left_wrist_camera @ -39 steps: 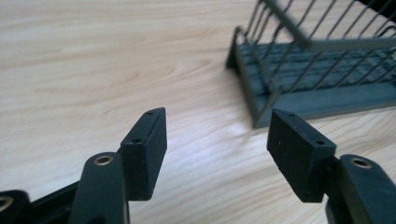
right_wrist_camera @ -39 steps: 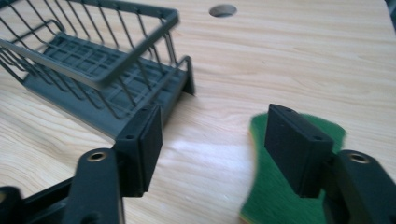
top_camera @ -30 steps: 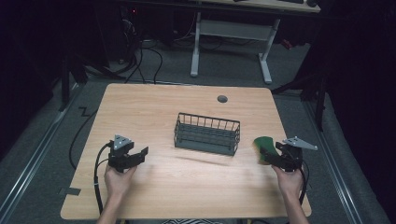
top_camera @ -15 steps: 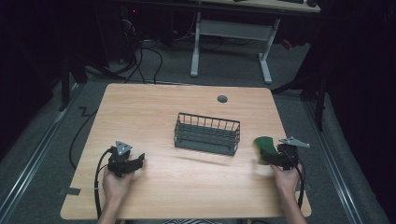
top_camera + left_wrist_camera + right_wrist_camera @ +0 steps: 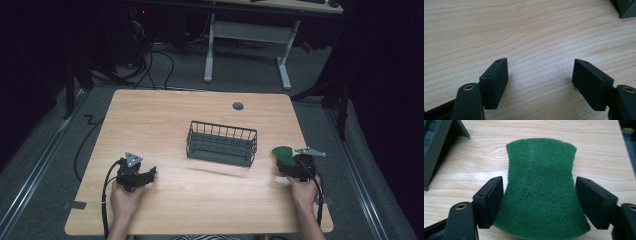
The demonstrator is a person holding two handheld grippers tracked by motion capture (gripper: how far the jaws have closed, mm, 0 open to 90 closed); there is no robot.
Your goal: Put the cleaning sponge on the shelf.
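Note:
A green scouring sponge [image 5: 539, 187] lies flat on the wooden table [image 5: 165, 115], pinched to a waist between the jaws of my right gripper [image 5: 539, 192], which is shut on it. From above, the sponge [image 5: 282, 153] pokes out ahead of the right gripper [image 5: 286, 161] near the table's right edge, just right of a dark wire basket [image 5: 221, 144]. My left gripper [image 5: 540, 75] is open over bare wood with nothing between its jaws. In the high view the left gripper [image 5: 149, 175] sits at the front left, well apart from the basket.
A round cable hole [image 5: 238, 106] is in the table behind the basket. The basket's corner [image 5: 434, 150] shows at the upper left of the right gripper view. A white-legged desk [image 5: 247, 35] stands on the floor beyond the table. Cables trail off the left side.
My left gripper has slid a little toward the near edge of the table. The right gripper and sponge have barely moved.

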